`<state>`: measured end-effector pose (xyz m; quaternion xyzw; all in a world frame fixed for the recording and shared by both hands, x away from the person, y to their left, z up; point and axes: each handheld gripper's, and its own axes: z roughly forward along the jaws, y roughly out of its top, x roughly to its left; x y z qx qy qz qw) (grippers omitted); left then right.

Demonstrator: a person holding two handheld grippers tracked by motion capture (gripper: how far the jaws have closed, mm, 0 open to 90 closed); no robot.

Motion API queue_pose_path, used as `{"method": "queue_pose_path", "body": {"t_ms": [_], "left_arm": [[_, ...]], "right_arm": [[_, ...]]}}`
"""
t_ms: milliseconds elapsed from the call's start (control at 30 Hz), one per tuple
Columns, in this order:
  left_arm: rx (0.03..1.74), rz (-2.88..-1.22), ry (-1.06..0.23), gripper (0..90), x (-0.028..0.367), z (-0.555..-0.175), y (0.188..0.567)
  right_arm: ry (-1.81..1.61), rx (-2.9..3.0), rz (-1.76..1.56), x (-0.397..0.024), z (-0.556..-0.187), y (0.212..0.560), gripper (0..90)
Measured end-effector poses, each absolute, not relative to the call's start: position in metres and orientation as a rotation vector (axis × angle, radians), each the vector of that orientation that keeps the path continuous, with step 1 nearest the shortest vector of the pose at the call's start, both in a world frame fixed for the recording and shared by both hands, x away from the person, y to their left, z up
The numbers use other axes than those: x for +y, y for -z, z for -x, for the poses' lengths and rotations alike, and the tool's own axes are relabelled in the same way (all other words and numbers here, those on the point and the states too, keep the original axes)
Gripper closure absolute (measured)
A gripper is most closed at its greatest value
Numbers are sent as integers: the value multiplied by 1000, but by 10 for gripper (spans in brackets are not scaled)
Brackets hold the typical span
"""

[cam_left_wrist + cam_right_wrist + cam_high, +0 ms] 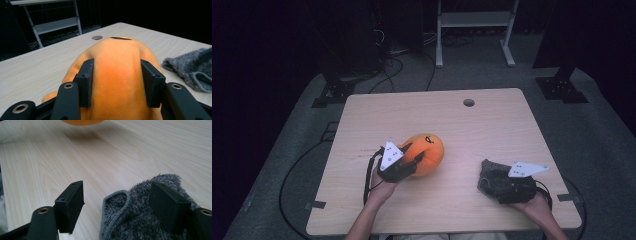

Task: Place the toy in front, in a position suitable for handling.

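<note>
**Two claws, two soft things**

Nearest you, your right hand (539, 206) rests low at the table (492, 120) edge; the right gripper (117, 205) stands wide, one jaw bare, the other against the grey fuzzy cloth (140, 220) lying between them. Farther out, your left forearm angles inward; the left gripper (116, 82) clamps the orange plush toy (117, 75), pads pressing both its flanks, toy bulging beyond the tips.

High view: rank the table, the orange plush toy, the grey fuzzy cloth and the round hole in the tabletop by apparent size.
1. Table
2. Orange plush toy, clamped in the left gripper
3. Grey fuzzy cloth, partly hidden under the right gripper, so it is possibly closer to the toy
4. Round hole
</note>
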<state>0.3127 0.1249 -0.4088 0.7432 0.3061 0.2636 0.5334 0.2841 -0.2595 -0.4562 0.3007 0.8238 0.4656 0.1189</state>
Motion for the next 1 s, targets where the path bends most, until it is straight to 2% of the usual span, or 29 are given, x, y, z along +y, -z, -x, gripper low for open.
{"method": "queue_pose_path", "body": {"t_ms": [433,833,900,1000], "left_arm": [[553,-1874,-546,499,87,-303,420],[474,-1933,-508,478,73,-299,433],[467,-1933,-496,436,73,-300,433],[490,-1913,-497,221,75,-300,430]], "right_arm": [[-1356,2387,-897,-263,-286,455,269],[-1365,2344,-924,-270,-285,452,269],[-1371,2332,-939,-271,-287,452,269],[-1370,2318,-955,-272,-289,451,269]]}}
